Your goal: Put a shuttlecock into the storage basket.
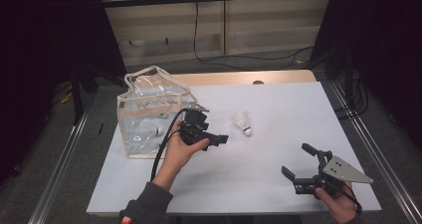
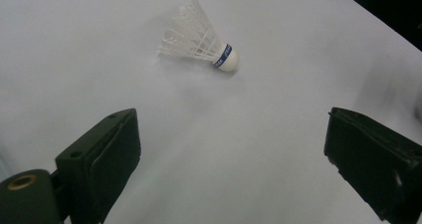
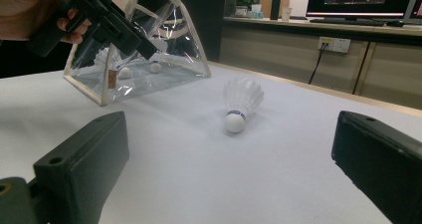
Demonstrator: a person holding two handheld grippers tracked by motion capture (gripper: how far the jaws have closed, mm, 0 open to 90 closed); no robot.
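No lettering on the shuttlecock (image 2: 199,40) is legible.

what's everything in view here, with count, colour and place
shuttlecock on the table: 1, white feathers, white cork with a blue band, lying on its side mid-table
clear bag: 1, transparent with cream trim, left part of the table
shuttlecocks in the bag: at least 2, white, on the bag's floor
table: 1, white top with a wooden far edge
left gripper: 1, black, jaws open, beside the bag, facing the loose shuttlecock
right gripper: 1, black with a grey plate, jaws open, near right corner
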